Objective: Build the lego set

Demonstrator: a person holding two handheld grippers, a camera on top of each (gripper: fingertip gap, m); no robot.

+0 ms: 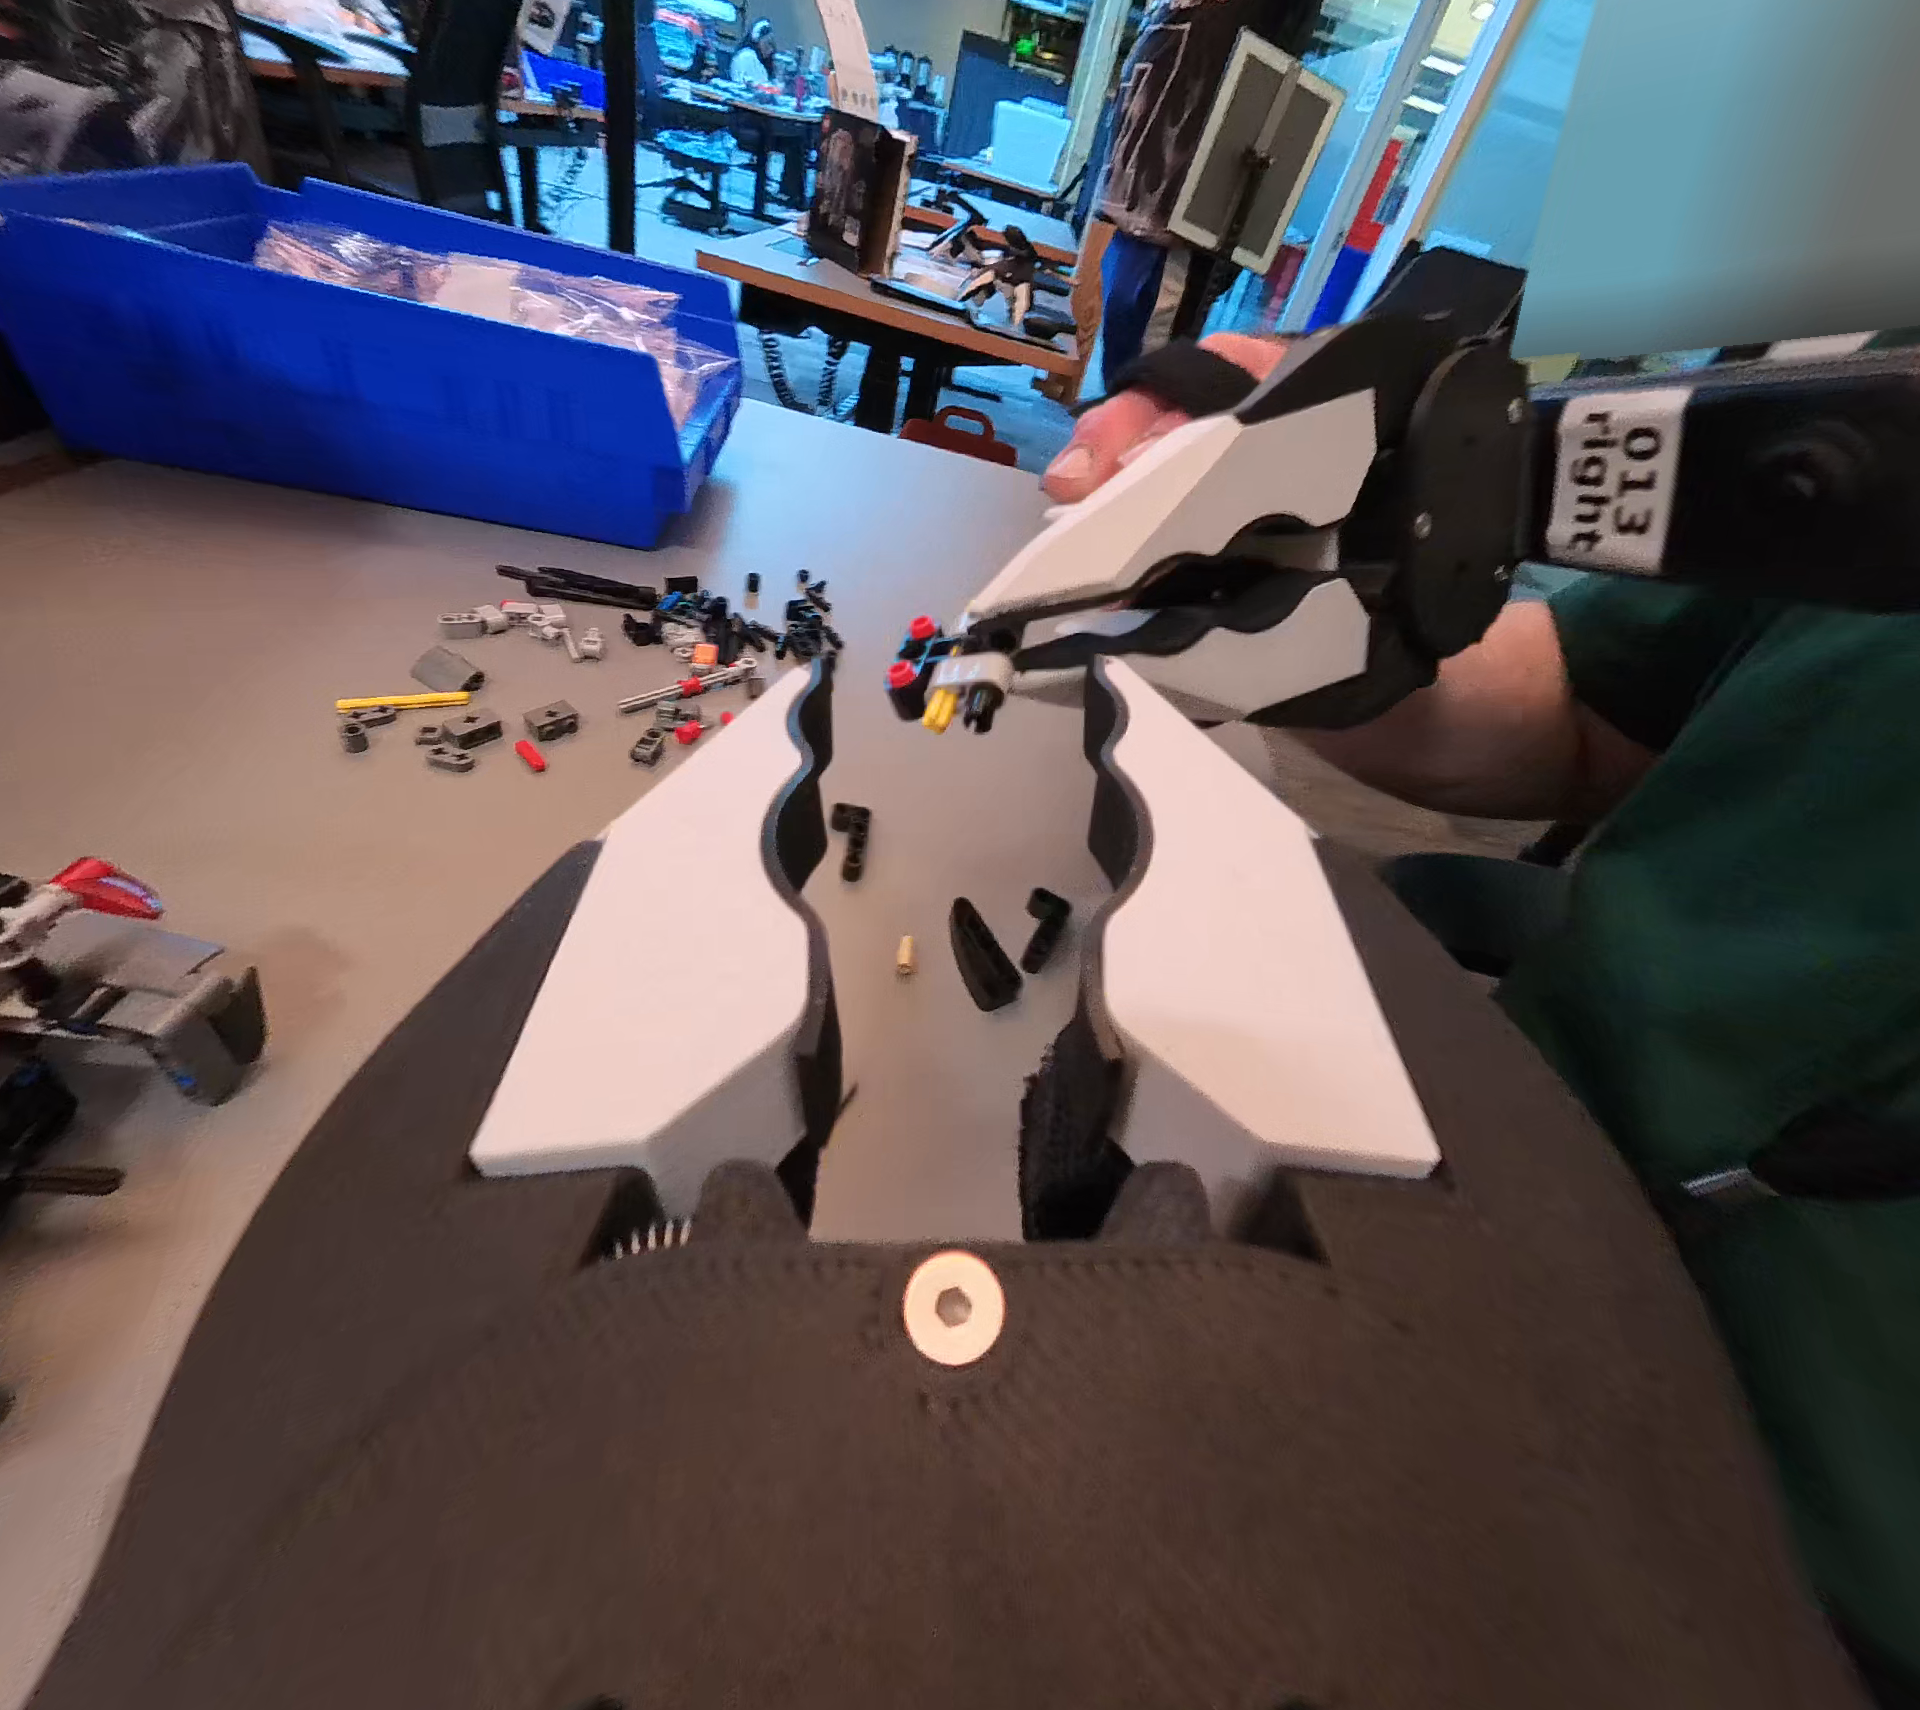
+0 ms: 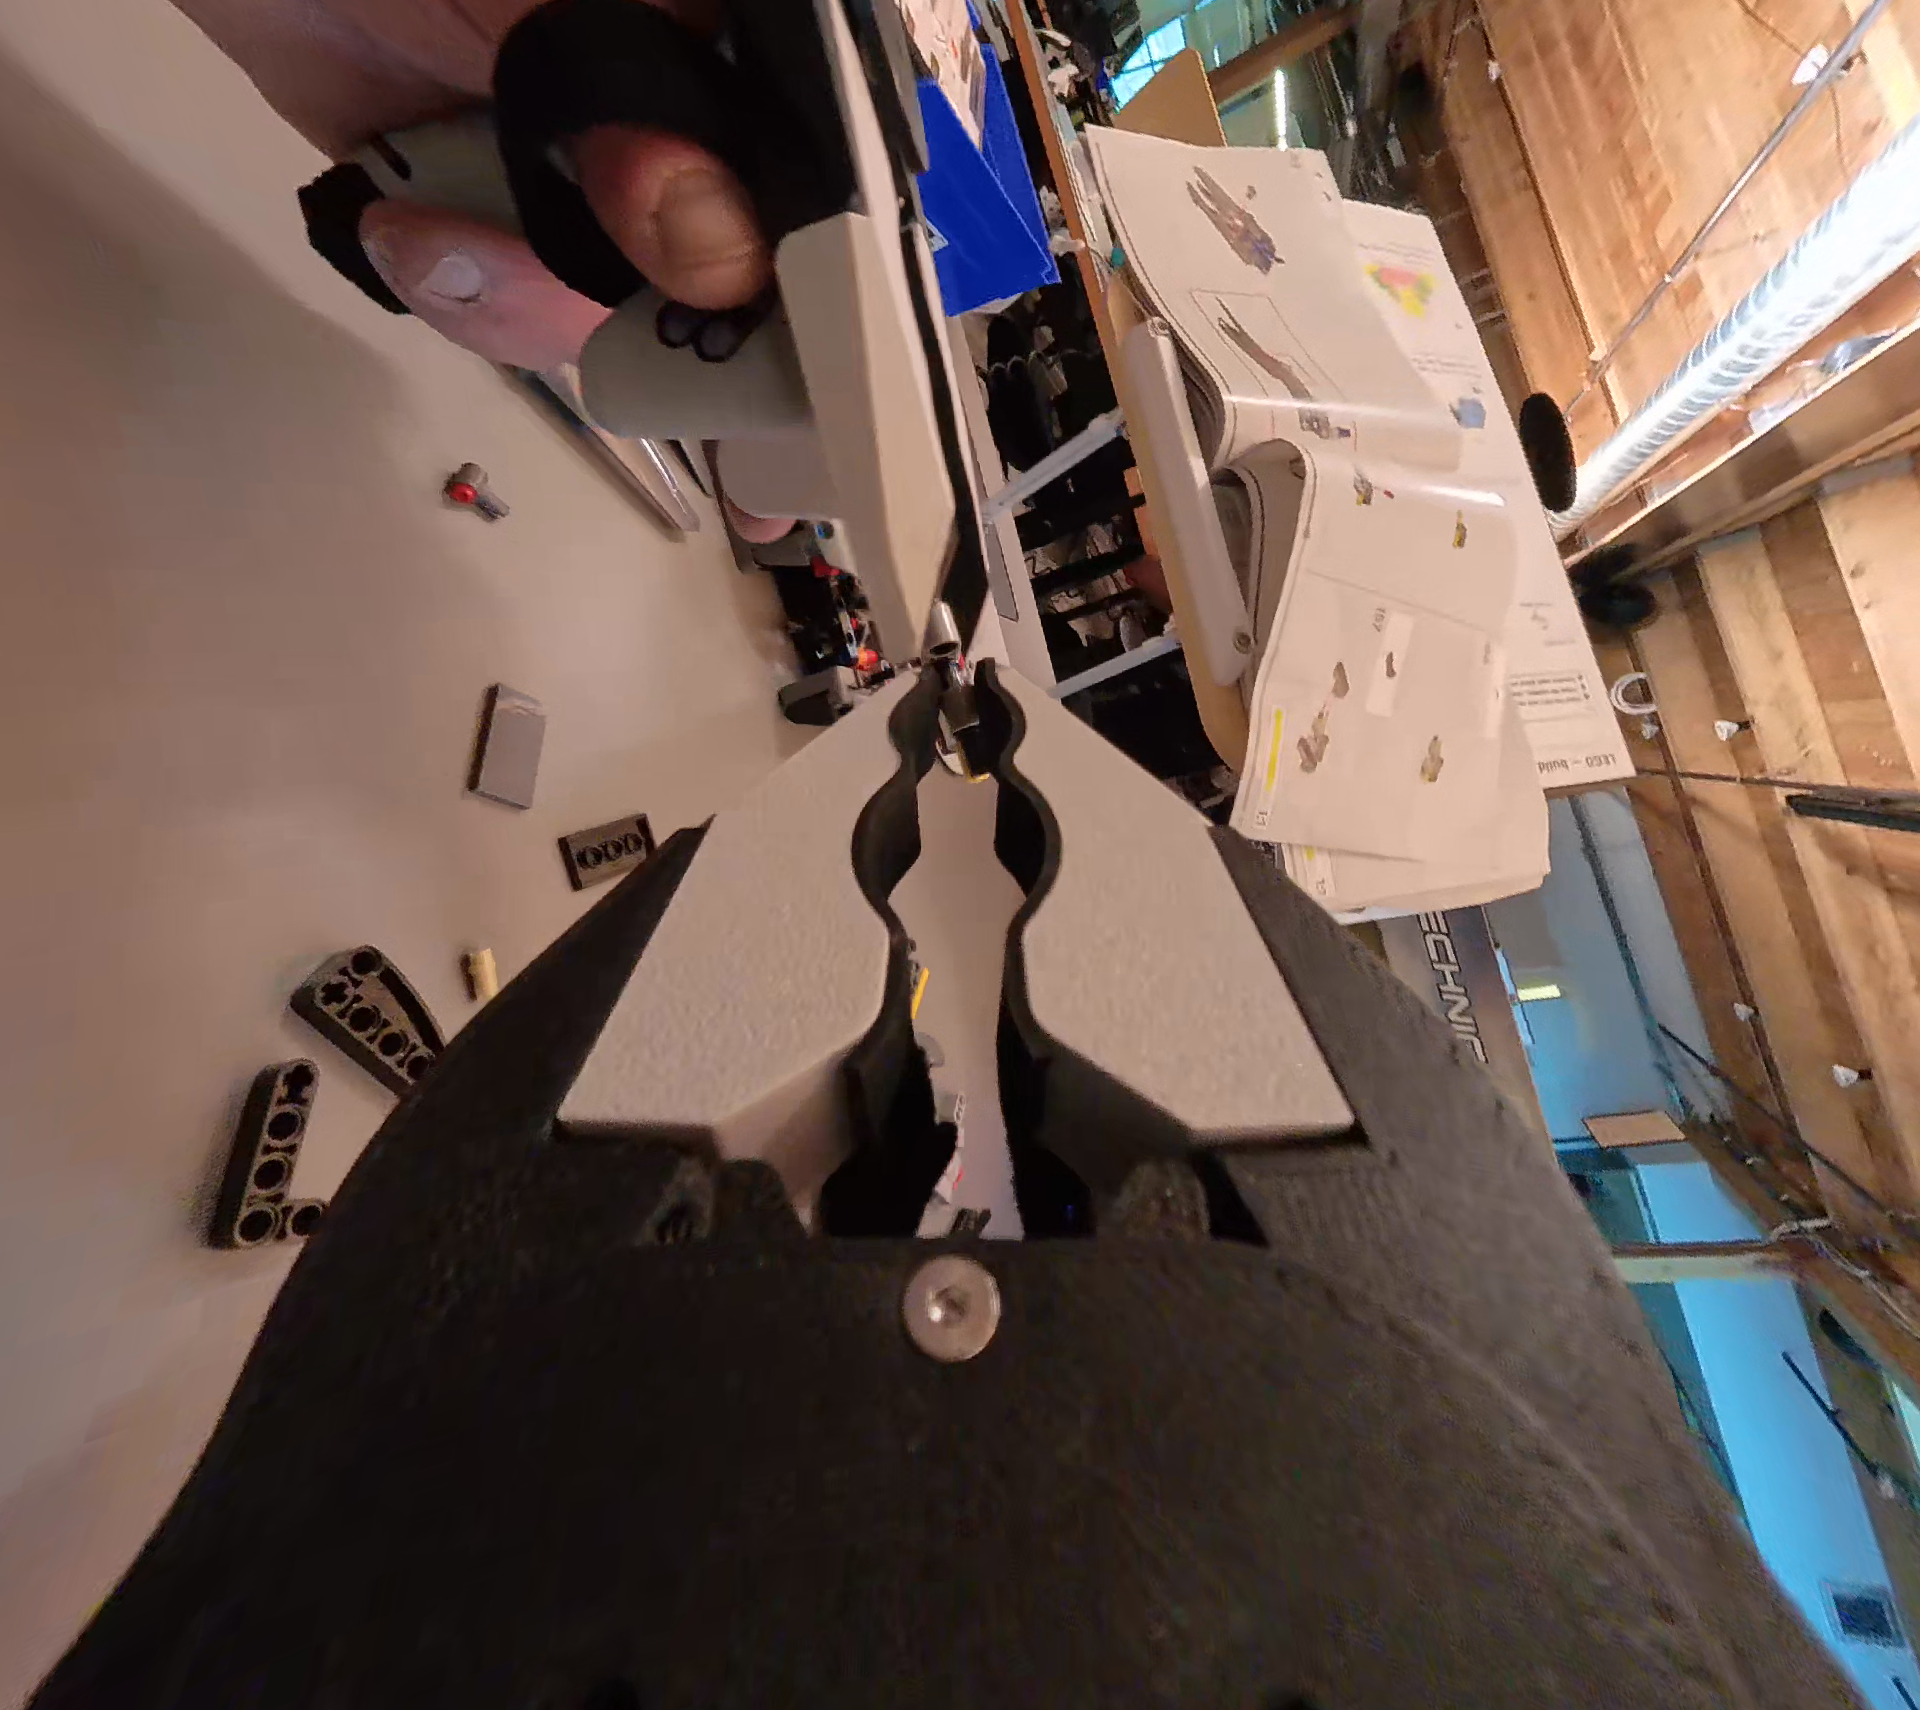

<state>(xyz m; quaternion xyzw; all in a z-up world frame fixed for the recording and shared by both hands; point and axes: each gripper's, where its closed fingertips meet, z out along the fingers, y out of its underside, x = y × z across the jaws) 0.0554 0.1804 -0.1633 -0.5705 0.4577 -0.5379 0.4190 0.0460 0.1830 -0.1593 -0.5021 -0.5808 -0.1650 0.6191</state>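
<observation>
My right gripper point(image 1: 977, 637) comes in from the right and is shut on a small assembly point(image 1: 940, 673) of black and grey pieces with red pins and a yellow pin. It holds it above the table, level with the tips of my left gripper point(image 1: 964, 686), which is open and empty. In the right wrist view, which is rolled on its side, my right gripper point(image 2: 951, 699) pinches the assembly point(image 2: 954, 673) at its tips. A hand and a left gripper finger point(image 2: 862, 413) show just beyond.
Loose pieces point(image 1: 623, 652) lie spread on the grey table point(image 1: 208, 621). Black liftarms point(image 1: 982, 954) and a tan pin point(image 1: 906, 954) lie under my left fingers. A part-built model point(image 1: 114, 974) sits at the left and a blue bin point(image 1: 364, 372) behind. An open instruction booklet point(image 2: 1351, 517) stands nearby. Both grippers' tips are close together, under 4 cm apart.
</observation>
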